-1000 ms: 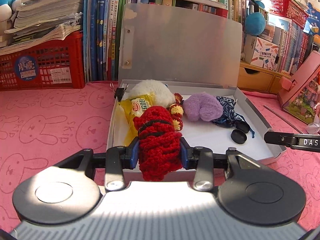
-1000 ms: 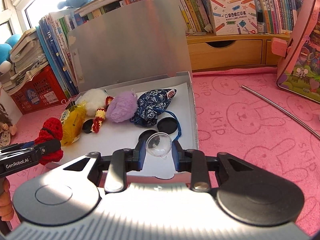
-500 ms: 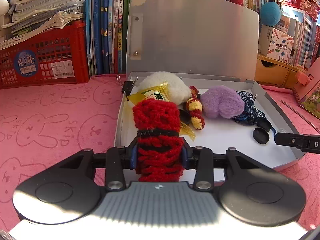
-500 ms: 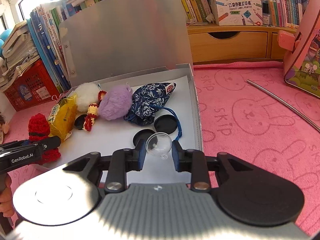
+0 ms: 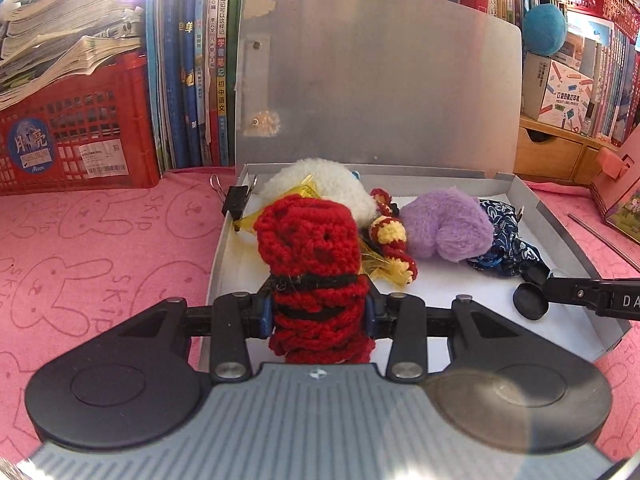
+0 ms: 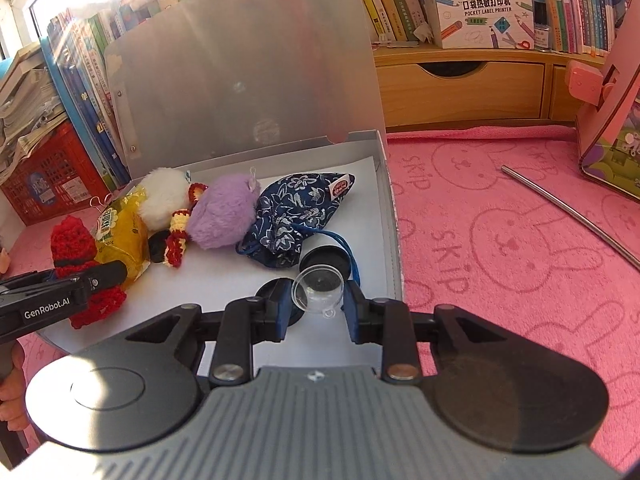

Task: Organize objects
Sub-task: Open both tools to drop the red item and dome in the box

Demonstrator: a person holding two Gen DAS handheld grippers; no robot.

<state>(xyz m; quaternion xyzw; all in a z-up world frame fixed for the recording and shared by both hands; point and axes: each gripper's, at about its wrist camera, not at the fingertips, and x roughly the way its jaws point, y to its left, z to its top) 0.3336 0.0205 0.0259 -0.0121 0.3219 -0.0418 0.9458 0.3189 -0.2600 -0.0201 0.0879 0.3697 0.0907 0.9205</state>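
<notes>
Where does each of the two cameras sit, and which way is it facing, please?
Left wrist: on the left gripper, facing the open box; its fingers clamp the red crochet doll.
Right wrist: on the right gripper, facing the box's right side, around a clear half-sphere.
Shared: box, doll, purple plush, each other's gripper.

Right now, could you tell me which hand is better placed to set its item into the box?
Right: its tongs hold the clear cup above the box floor; the left's red doll sits at the near edge.

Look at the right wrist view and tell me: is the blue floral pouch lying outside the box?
No, the blue floral pouch lies inside the open grey box, beside the purple plush.
</notes>
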